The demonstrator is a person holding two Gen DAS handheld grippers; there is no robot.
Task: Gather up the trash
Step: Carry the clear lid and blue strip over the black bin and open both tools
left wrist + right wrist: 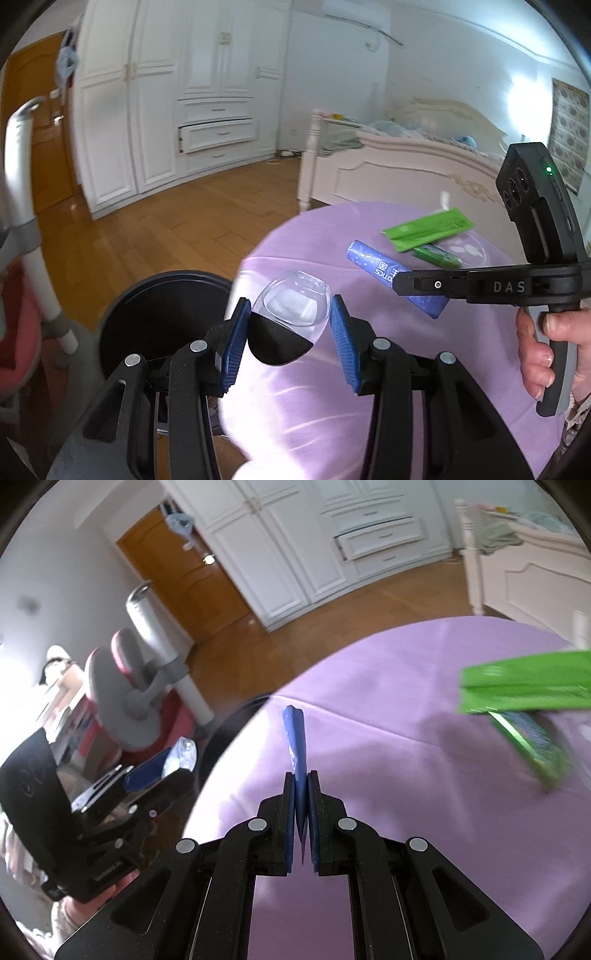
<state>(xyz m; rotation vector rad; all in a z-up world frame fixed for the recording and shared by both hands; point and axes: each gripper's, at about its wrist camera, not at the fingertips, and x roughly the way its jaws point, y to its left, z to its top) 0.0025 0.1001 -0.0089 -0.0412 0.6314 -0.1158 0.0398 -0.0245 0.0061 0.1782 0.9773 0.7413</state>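
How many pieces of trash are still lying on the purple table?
2: a green wrapper on the far right side of the table, and a darker green packet partly beneath it. More may lie hidden behind the grippers.

Both fisheye views are bright with daylight, which blows out to a white glare on the near edge of the lilac satin tablecloth [295,391] and in a bright patch on the white wall above the cream carved bed [399,166]. Straight lines of the white panelled wardrobe [295,546] bow strongly toward the rim, where a dark vignette closes each circular picture. Motion blur smears the flat green foil packet [524,686] and the grey and pink padded chair [129,686], while soft shadows lie across the cloth.
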